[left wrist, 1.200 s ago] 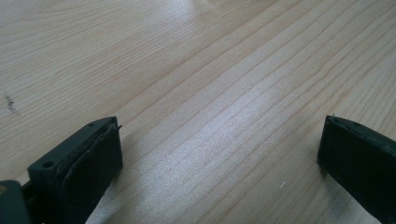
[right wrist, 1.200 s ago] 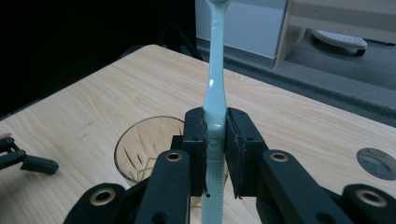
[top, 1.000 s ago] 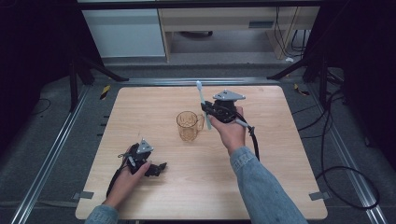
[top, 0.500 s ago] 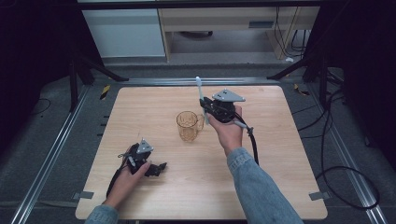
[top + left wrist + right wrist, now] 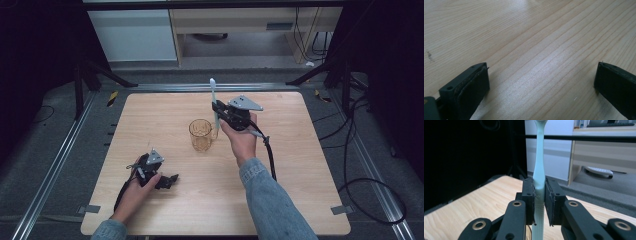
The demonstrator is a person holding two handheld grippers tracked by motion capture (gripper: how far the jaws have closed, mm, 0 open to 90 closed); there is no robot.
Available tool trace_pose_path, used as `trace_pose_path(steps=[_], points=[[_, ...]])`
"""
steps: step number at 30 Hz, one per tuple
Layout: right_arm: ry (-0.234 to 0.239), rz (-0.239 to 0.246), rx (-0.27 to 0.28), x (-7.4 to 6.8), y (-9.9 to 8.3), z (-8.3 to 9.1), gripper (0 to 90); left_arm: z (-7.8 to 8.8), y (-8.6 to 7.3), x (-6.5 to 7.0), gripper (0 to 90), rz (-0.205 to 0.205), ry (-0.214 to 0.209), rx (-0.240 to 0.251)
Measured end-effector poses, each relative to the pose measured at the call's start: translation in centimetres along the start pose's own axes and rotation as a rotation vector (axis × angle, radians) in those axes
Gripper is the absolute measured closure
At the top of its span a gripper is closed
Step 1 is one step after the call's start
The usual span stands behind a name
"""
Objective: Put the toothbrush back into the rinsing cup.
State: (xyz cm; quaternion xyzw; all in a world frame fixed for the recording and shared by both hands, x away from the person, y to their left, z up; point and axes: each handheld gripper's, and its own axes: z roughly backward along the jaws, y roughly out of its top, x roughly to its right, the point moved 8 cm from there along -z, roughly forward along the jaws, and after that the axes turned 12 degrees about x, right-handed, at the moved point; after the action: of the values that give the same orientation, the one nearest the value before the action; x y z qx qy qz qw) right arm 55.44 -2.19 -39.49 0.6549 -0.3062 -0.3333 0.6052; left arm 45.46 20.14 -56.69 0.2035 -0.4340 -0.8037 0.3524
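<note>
Toothbrush (image 5: pixel 539 170) clamped upright, glass cup (image 5: pixel 201 135) overhead

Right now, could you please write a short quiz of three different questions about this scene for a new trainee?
1. True or false: the right tool is shut on the toothbrush.
2. The glass cup stands: A) inside the left tool, B) on the table beside the right tool, C) on the floor.
3. Fill in: the left tool's jaws are ____, with bare wood between them.

Key: 1 true; 2 B; 3 open.
</note>
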Motion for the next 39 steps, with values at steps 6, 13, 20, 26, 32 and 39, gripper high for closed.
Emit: trace_pose_path(steps=[6,13,20,26,32,39], points=[[-0.015,-0.002,0.054,0.3,0.0,-0.4,78.7,0.0,0.0,0.0,0.0,0.000,0.000,0.000],[-0.040,-0.029,0.119,0.8,-0.6,-0.5,78.8,0.0,0.0,0.0,0.0,0.000,0.000,0.000],[-0.047,-0.053,0.159,1.2,-0.8,-0.3,78.8,0.0,0.0,0.0,0.0,0.000,0.000,0.000],[-0.063,-0.068,0.195,1.3,-0.5,-0.2,78.8,0.0,0.0,0.0,0.0,0.000,0.000,0.001],[-0.069,-0.061,0.200,1.3,-0.9,0.0,78.8,0.0,0.0,0.0,0.0,0.000,0.000,0.001],[-0.067,-0.066,0.205,1.3,-1.1,-0.1,78.8,0.0,0.0,0.0,0.0,0.001,0.000,0.001]])
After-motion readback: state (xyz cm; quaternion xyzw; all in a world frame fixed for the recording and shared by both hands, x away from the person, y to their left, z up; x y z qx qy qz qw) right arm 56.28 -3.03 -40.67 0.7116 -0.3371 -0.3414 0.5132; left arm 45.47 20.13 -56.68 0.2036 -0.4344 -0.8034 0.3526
